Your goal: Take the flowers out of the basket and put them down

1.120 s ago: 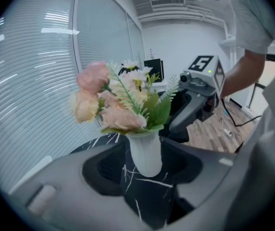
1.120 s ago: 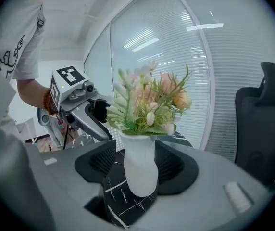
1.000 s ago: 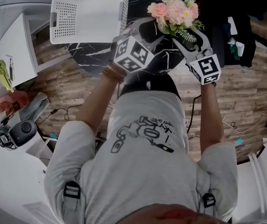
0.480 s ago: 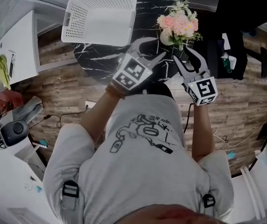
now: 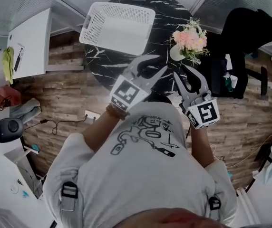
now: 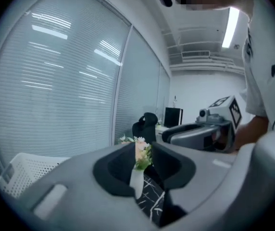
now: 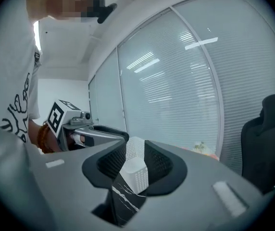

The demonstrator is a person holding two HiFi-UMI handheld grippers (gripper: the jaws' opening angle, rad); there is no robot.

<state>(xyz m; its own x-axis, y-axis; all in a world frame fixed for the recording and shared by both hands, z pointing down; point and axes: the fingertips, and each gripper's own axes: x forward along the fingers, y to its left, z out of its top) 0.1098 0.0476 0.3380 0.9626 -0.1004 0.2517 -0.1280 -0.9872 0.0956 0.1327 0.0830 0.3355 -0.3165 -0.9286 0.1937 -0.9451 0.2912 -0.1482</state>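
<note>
Withdrawn short of flowers (image 5: 189, 38), left tool (image 5: 160, 63), right tool (image 5: 179, 70) close empty.

I get soft, even room light on the black table (image 5: 108, 63), and the shadows are faint. Away from the table my head view bows and darkens into the corners. The flowers (image 5: 189, 38) on it look sharp. In both gripper views the near foreground blurs, and ceiling strips glare on the blinds (image 6: 56, 81) beyond the table.

Flowers (image 6: 142, 155) in white vase (image 6: 136, 181) (on marbled table (image 6: 147, 193)), basket (image 6: 24, 170) at left
</note>
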